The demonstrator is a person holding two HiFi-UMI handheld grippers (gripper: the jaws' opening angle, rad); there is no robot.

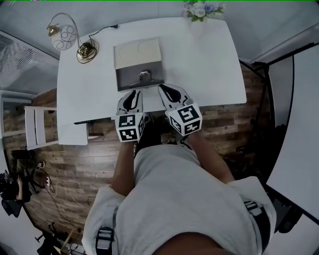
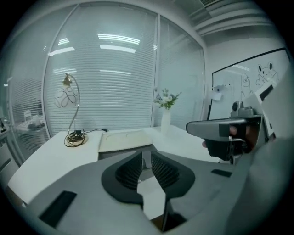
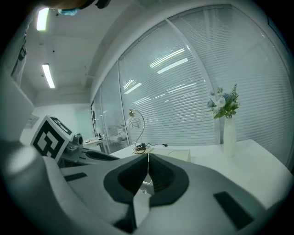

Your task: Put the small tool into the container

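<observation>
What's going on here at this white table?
A person stands at a white table, holding a two-jaw gripper in each hand. Both hover over its near edge, pointing at a beige-topped grey box without touching it. The left gripper has its jaws slightly apart with nothing between them. The right gripper has its jaws together. I can't make out any small tool.

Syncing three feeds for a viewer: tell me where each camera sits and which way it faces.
Head view: on the person's head, steeply down onto the white table; shows left gripper, right gripper, forearms, torso.
Left gripper view: on the left gripper, looking across the table toward the blinds; own jaws slightly apart, right gripper at right.
Right gripper view: on the right gripper, facing the same way; own jaws together, left gripper's marker cube at left.
Shared: lamp, box and vase show in all three.
</observation>
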